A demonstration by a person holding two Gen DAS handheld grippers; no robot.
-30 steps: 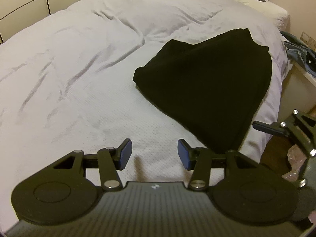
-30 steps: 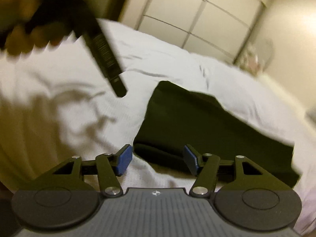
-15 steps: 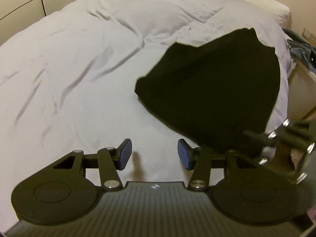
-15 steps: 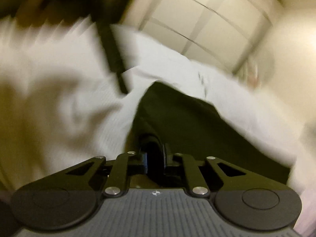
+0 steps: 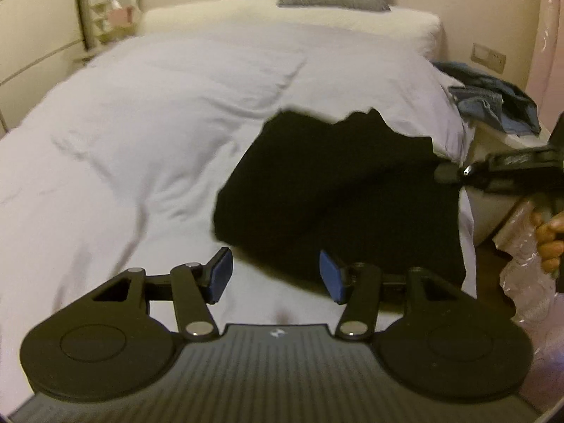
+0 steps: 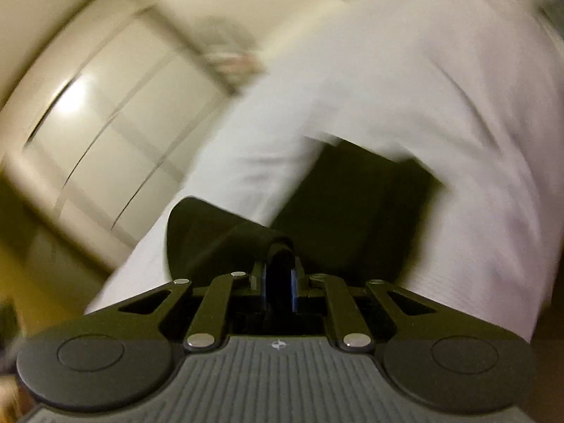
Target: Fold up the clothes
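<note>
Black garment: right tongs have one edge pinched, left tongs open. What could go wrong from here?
The right tongs grip only a small fold of the black garment, so it could slip out mid-lift. The left tongs hold nothing, so the free side may sag and undo earlier folds. It lies near the bed edge and could slide off.

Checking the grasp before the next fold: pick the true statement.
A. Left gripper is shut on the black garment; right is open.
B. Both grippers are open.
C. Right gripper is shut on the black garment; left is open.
C: the right gripper pinches a fold of the black garment, while the left gripper stands open and empty.
</note>
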